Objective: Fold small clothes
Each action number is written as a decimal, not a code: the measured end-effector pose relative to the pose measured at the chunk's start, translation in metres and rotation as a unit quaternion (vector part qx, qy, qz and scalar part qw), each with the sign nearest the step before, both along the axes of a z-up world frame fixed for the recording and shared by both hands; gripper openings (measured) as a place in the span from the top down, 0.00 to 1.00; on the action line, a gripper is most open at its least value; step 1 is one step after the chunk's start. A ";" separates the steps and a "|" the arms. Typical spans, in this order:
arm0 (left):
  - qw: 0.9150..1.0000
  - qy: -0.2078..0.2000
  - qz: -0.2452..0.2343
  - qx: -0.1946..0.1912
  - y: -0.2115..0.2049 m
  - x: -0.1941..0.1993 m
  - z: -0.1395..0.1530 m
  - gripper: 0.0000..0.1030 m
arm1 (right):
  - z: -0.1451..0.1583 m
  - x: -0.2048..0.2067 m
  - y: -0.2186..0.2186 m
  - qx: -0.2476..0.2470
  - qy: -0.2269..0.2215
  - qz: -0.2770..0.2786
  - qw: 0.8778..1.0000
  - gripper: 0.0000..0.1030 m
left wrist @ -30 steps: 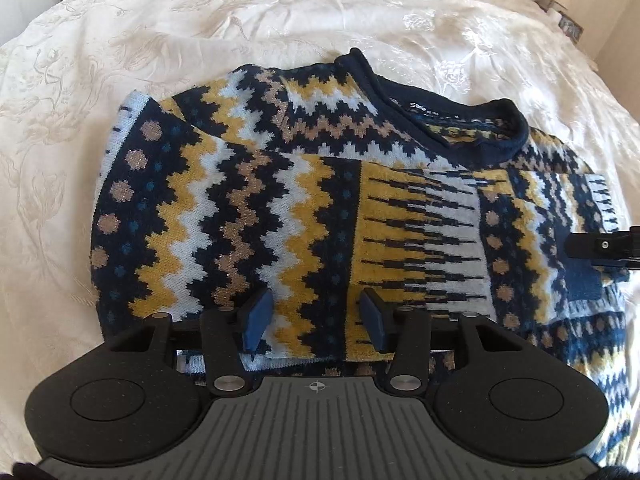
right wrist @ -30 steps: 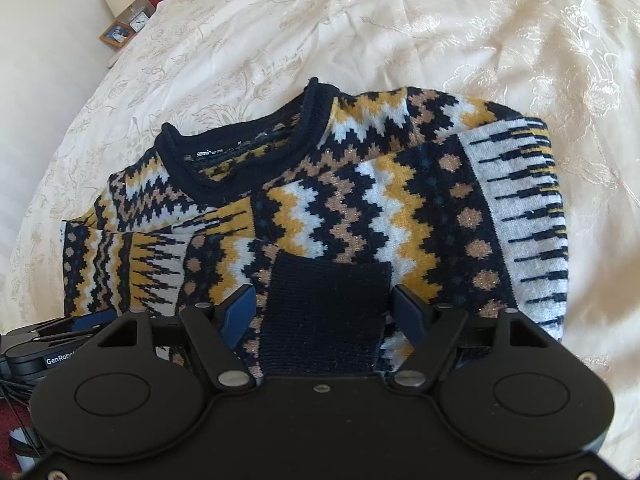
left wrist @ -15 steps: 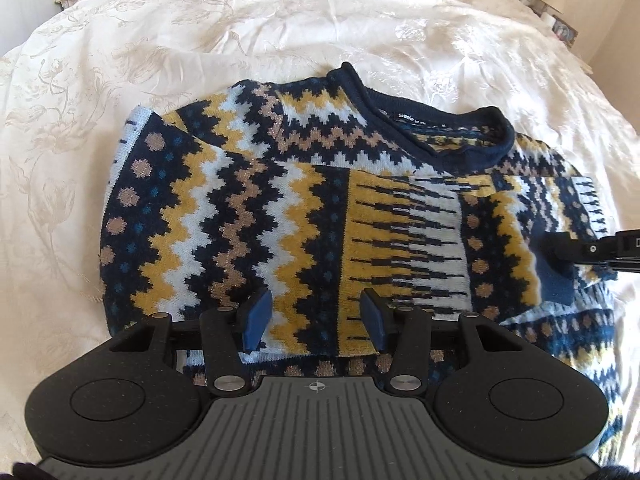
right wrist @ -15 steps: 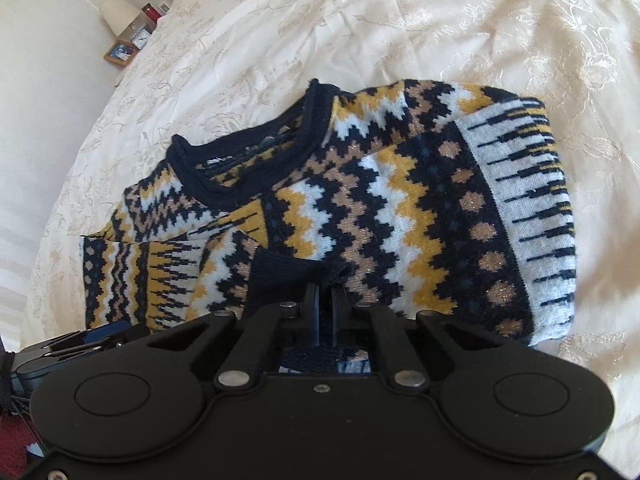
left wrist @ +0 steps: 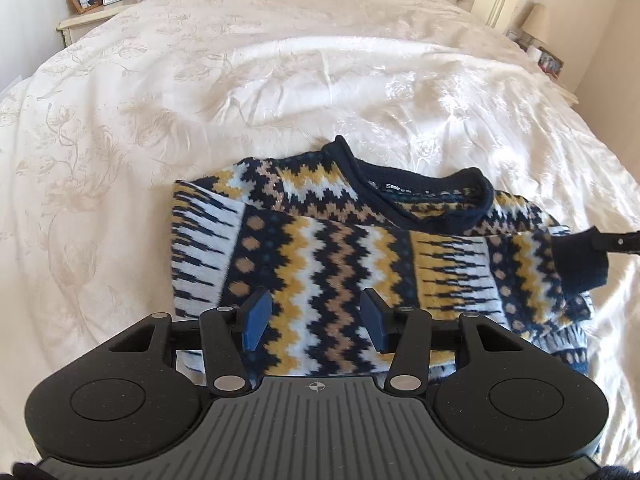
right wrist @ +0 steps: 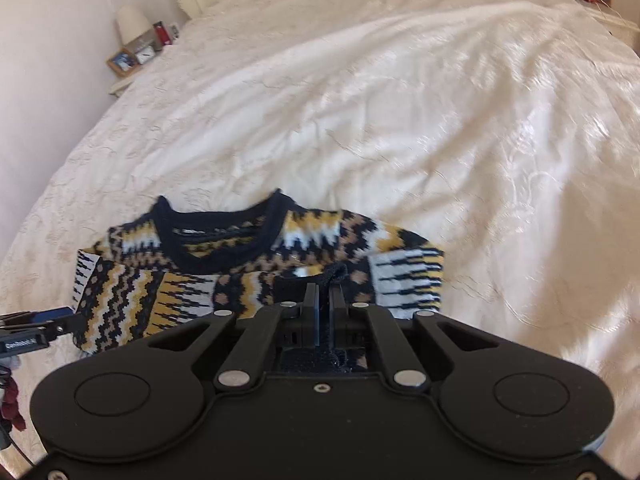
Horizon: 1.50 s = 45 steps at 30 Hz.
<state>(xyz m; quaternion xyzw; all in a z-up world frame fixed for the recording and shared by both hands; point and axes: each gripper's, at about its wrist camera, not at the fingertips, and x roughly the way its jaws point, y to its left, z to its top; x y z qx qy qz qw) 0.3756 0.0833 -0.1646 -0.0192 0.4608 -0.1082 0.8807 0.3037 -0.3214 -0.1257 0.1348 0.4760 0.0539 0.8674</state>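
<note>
Navy-yellow-white zigzag knit sweater (left wrist: 340, 264) lies mid-frame on cream floral bed quilt (left wrist: 160, 120). Left gripper (left wrist: 316, 322) hovers lower centre, jaws spread, empty. Right gripper (right wrist: 324, 304) jaws pinching navy ribbed cuff (left wrist: 580, 264). Risk: thin pinch slips, sleeve flops crooked. Only the left view shows the cuff lifted at right edge.

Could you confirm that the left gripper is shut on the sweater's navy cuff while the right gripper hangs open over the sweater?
Not quite: the sides are swapped. The right gripper is shut on the navy cuff, as the right wrist view shows; the left gripper hangs open over the sweater.
</note>
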 end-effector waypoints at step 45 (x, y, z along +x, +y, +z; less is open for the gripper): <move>0.996 0.084 -0.024 -0.013 0.049 -0.165 -0.029 0.11 | -0.025 -0.197 0.047 0.002 0.070 -0.030 0.997 0.09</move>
